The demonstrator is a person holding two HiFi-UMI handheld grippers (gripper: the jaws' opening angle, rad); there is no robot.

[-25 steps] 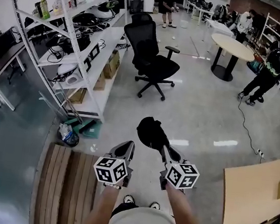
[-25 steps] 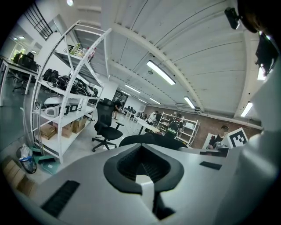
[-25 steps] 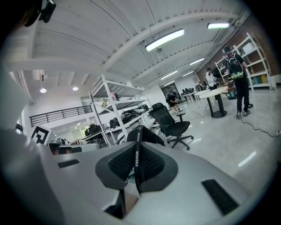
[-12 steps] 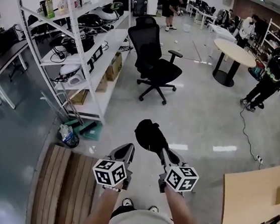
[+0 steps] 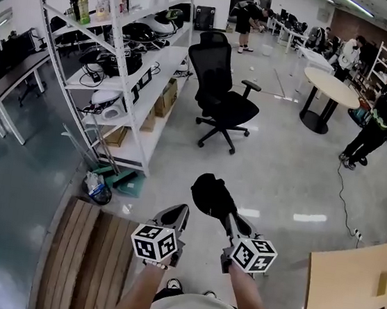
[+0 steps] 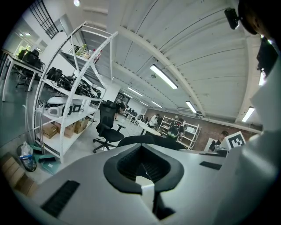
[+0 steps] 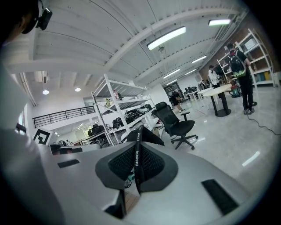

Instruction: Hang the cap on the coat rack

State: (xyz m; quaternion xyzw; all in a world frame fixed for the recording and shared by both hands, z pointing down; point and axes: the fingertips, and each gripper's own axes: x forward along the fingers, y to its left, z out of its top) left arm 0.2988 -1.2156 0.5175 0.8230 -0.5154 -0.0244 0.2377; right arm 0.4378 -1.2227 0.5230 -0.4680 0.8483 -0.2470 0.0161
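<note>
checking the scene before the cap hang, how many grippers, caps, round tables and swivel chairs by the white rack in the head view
grippers: 2, left gripper and right gripper
black cap: 1, clamped in the right gripper
round table: 1
black swivel chair: 1
total: 5

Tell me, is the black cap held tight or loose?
Held tight. The right gripper's fingers are shut on the black cap's strap, and the cap sticks out past them, off the floor.
</note>
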